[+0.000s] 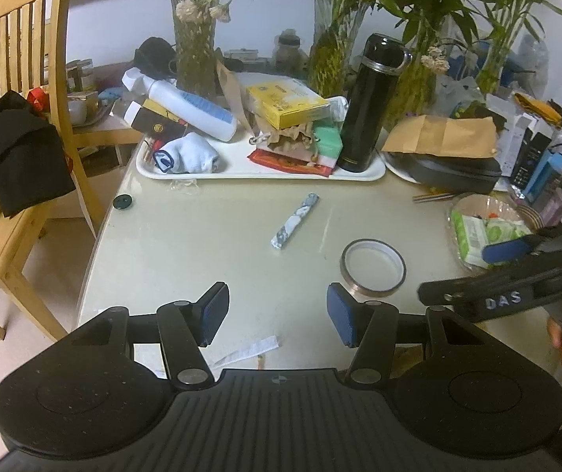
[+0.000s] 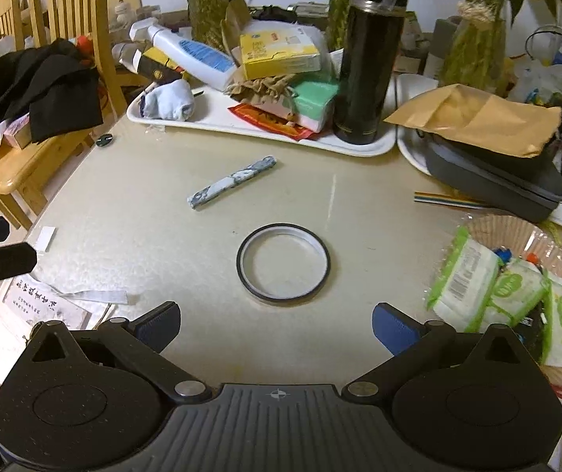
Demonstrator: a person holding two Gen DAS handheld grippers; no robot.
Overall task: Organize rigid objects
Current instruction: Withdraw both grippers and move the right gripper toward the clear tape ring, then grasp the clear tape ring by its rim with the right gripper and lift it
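Note:
A dark tape ring (image 2: 283, 264) lies flat on the pale table, just ahead of my open, empty right gripper (image 2: 277, 324). It also shows in the left wrist view (image 1: 372, 268), right of my open, empty left gripper (image 1: 277, 312). A blue-white patterned bar (image 2: 232, 181) lies farther out; it also shows in the left wrist view (image 1: 294, 221). A white tray (image 2: 375, 142) at the back holds a black thermos (image 2: 367, 55), a white bottle (image 2: 192, 57), a yellow box (image 2: 279, 55) and rolled socks (image 2: 172, 99).
A basket of wipe packs (image 2: 517, 287) sits right of the right gripper. A grey case (image 2: 493, 181) under a brown envelope (image 2: 477, 118) lies back right. Papers (image 2: 41, 306) lie at the table's left edge. A wooden chair (image 1: 17, 149) with black cloth stands left. Vases line the back.

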